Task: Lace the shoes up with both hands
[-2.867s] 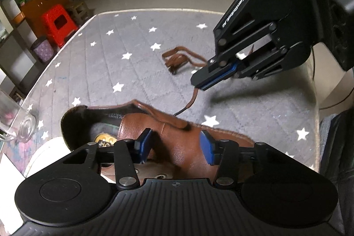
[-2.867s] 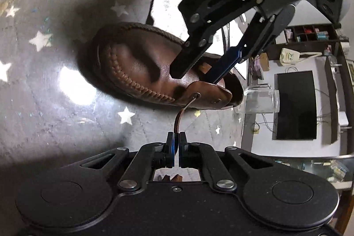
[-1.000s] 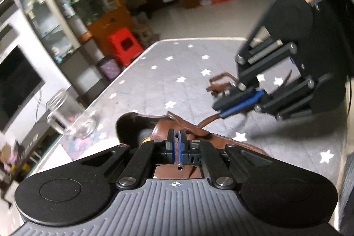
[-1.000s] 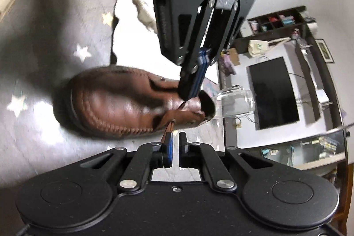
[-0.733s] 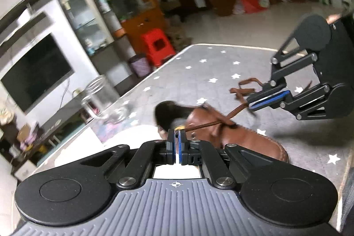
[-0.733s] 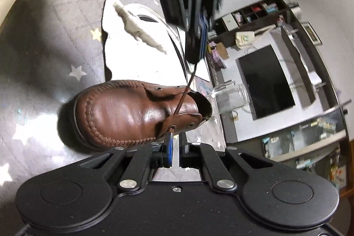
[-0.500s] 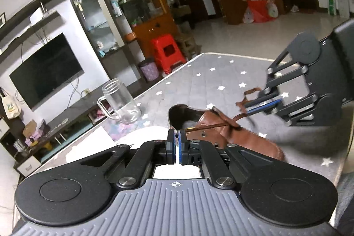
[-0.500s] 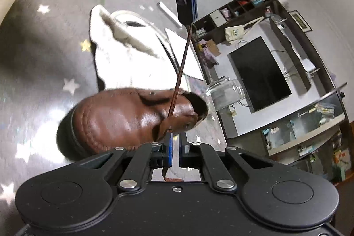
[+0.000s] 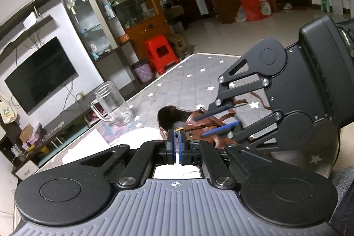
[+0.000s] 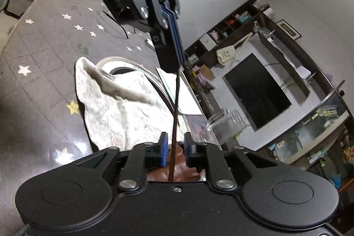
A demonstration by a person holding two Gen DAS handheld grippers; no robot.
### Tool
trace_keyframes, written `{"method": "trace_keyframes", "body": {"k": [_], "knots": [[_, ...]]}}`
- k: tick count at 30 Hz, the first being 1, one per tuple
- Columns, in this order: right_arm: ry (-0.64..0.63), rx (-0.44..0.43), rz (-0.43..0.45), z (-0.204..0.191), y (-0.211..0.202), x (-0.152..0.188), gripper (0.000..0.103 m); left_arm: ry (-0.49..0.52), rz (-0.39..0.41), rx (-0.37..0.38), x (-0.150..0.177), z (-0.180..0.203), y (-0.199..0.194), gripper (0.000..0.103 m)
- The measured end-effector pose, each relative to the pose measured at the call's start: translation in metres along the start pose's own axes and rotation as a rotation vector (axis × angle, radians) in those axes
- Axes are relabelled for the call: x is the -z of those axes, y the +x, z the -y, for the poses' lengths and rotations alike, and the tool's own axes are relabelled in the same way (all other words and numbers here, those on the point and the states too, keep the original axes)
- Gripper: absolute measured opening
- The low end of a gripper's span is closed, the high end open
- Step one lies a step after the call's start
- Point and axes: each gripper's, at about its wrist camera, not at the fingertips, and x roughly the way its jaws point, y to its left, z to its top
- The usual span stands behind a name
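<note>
A: Left hand-held gripper (image 9: 176,144) status?
B: Pads pressed together, pinching the brown lace (image 10: 176,103). In the right wrist view, seen from the side (image 10: 177,63) hanging above the tabletop (image 10: 48,41), lace end clamped at the tips and running taut down toward the shoe (image 9: 205,125).

A: Right hand-held gripper (image 10: 174,149)?
B: Jaws just been opening. Now parted a little, lace passing through the gap, blue pads not pressing on it. Same in the left wrist view (image 9: 218,121): two blue fingers apart, lace between, no contact visible.

A: Shoe location?
B: Brown leather shoe flat on the grey star-print tabletop, right below and behind both sets of tips. Dark opening facing the left wrist camera, tongue and eyelet flap just past the left fingertips. Mostly hidden under the right hand-held gripper body in the right wrist view, only a brown patch showing.

A: Anything else near it?
B: White cloth (image 10: 115,107) beside the shoe, draped over a round white thing. Sheet of paper (image 10: 177,94) next to that. Clear glass mug (image 9: 111,106) upright near the table edge. Loose brown lace bundle (image 9: 240,102) behind the right fingers, partly hidden.
</note>
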Motion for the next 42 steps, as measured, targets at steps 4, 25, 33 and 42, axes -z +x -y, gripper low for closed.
{"method": "trace_keyframes", "body": {"k": [4,25,33,42], "knots": [[0.009,-0.010,0.002,0.000,0.003,-0.002,0.017,0.001,0.002,0.008,0.001,0.002,-0.001,0.002],[0.014,0.244,0.065,0.053,-0.060,-0.017,0.002,-0.274,-0.089,0.064,0.000,-0.009,0.051,0.033],[-0.057,0.262,0.011,0.038,-0.050,0.006,0.002,-0.365,-0.141,0.058,-0.009,-0.001,0.085,0.039],[-0.050,0.251,-0.021,0.035,-0.039,0.019,0.002,-0.459,-0.171,0.058,-0.009,-0.009,0.108,0.041]]}}
